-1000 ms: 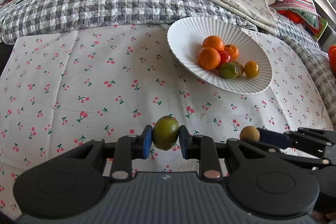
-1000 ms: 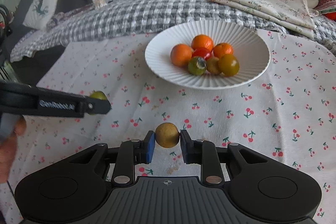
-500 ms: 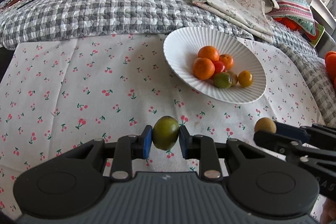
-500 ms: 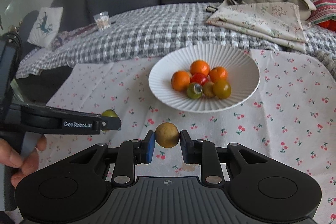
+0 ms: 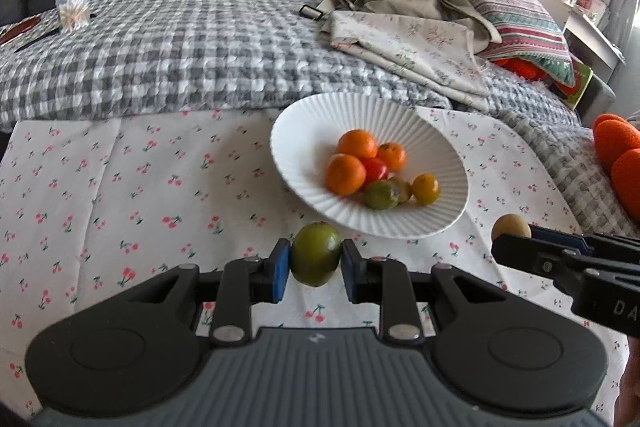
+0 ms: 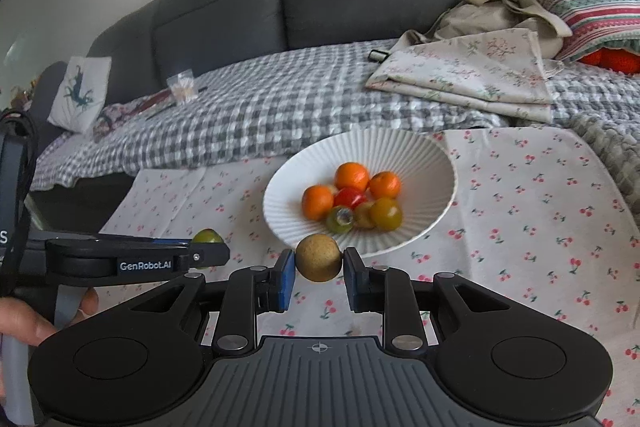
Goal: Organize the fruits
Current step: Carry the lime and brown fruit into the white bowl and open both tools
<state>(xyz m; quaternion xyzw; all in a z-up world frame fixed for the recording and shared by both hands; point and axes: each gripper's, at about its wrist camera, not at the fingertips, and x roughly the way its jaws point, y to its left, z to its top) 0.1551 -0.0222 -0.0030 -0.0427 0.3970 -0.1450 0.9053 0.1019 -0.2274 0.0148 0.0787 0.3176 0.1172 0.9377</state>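
Note:
My left gripper [image 5: 315, 254] is shut on a green fruit [image 5: 316, 253] and holds it above the cherry-print cloth, just in front of the white ribbed bowl [image 5: 304, 123]. My right gripper [image 6: 318, 258] is shut on a round brown fruit [image 6: 318, 257], also raised in front of the bowl [image 6: 404, 147]. The bowl holds several fruits: oranges [image 5: 345, 174], a red one, a green one [image 5: 380, 195] and a yellow one. The right gripper with its brown fruit [image 5: 510, 225] shows at the right of the left wrist view. The left gripper with its green fruit [image 6: 207, 236] shows at the left of the right wrist view.
The cherry-print cloth [image 5: 120, 187] lies over a grey checked blanket [image 5: 192, 43] on a dark sofa. Folded floral fabric [image 5: 408, 43] and a striped pillow [image 5: 516, 15] lie behind the bowl. A small clear box [image 5: 73, 11] sits at the back left. Orange plush [image 5: 620, 151] is at the right.
Both grippers have risen and pulled back with their fruits, so the bowl and sofa back show further away. Both grips are unchanged.

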